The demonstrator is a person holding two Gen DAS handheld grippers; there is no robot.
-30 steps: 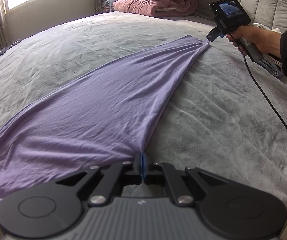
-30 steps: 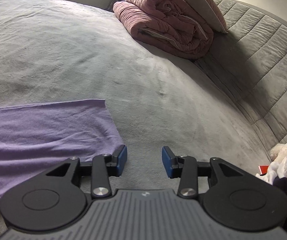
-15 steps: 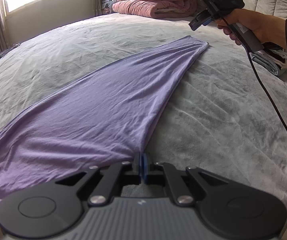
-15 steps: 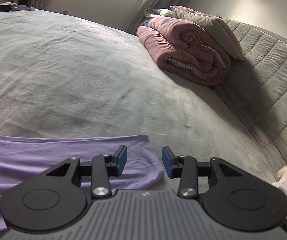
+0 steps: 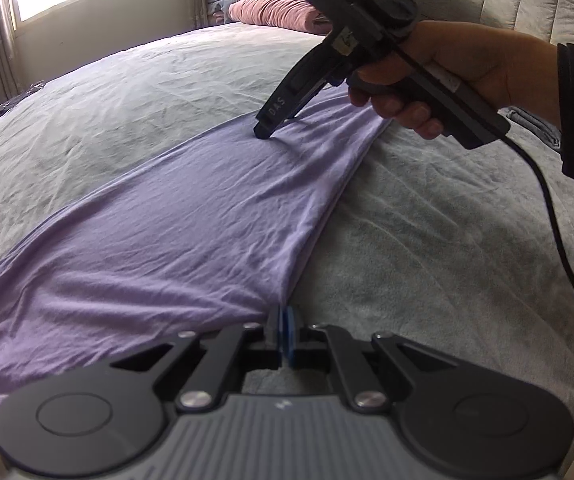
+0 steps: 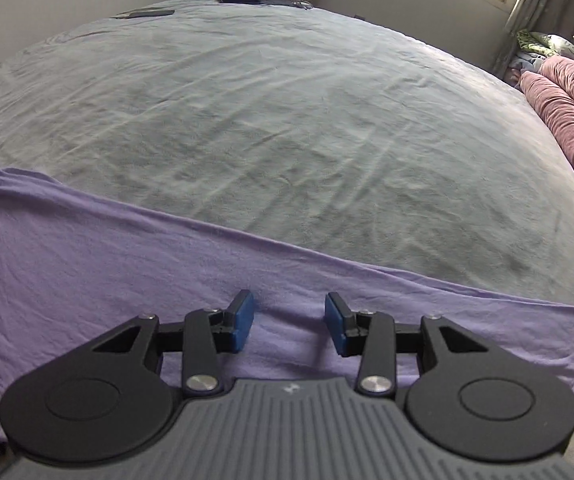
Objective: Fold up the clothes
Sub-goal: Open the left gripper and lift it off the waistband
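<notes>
L wrist: my left gripper (image 5: 286, 330) pinches the near edge of the purple shirt (image 5: 191, 232), which lies stretched across the grey bed (image 5: 427, 240). R wrist: my right gripper (image 6: 289, 326) is spread wide, tips down over the shirt's far end (image 6: 127, 280), gripping nothing. Risk: closing here mid-panel bunches the cloth, giving a crooked fold.

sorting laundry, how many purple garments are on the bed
1: a single purple garment lies spread across the grey bed, pinched at its near edge by the left gripper. More clothes may lie out of view.
</notes>
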